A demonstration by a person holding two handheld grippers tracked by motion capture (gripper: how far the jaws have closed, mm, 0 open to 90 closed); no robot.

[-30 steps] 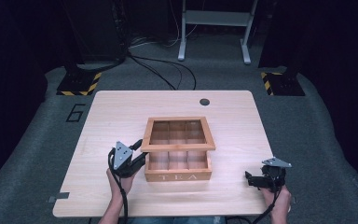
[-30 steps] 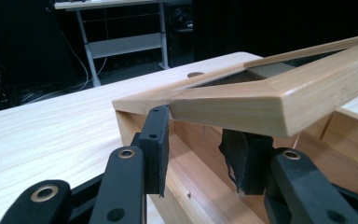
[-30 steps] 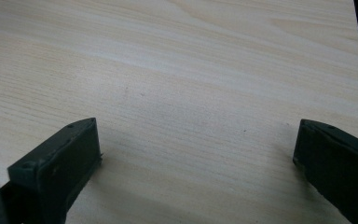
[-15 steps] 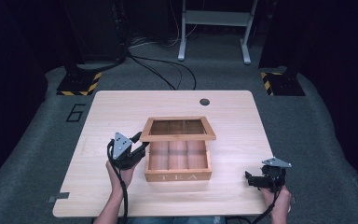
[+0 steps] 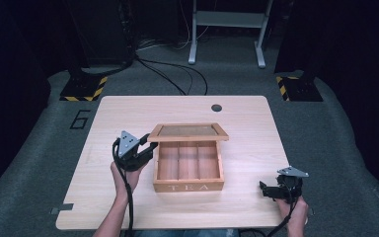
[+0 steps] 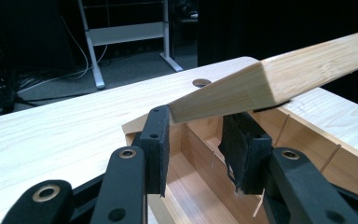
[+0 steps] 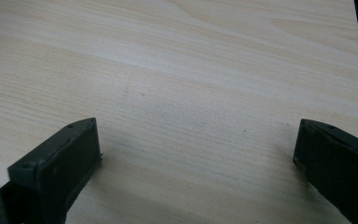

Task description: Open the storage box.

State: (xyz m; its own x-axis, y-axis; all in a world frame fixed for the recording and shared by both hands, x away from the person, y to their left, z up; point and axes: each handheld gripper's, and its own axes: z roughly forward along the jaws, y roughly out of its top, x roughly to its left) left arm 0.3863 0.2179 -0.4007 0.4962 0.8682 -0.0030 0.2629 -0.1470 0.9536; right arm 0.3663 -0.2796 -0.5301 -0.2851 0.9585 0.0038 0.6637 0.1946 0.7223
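A wooden tea box (image 5: 188, 186) marked TEA stands in the middle of the table, its compartments showing. Its glass-paned lid (image 5: 187, 131) is hinged at the back and tilted up. My left gripper (image 5: 150, 148) is at the box's left side, shut on the lid's left front corner. In the left gripper view the lid's wooden frame (image 6: 284, 79) runs up to the right from between the jaws of my left gripper (image 6: 198, 135), above the open box (image 6: 196, 186). My right gripper (image 5: 264, 190) rests near the front right, open. In its own view my right gripper (image 7: 196, 140) has bare tabletop (image 7: 191, 70) between its jaws.
A round dark grommet (image 5: 216, 107) sits near the table's back edge. A strip of tape (image 5: 61, 210) marks the front left corner. Behind the table are floor cables (image 5: 177, 79), a metal stand (image 5: 227, 29) and striped bases (image 5: 84, 88).
The lid has swung up from lying on the box, and my left gripper has risen with its corner. The right gripper has stayed put.
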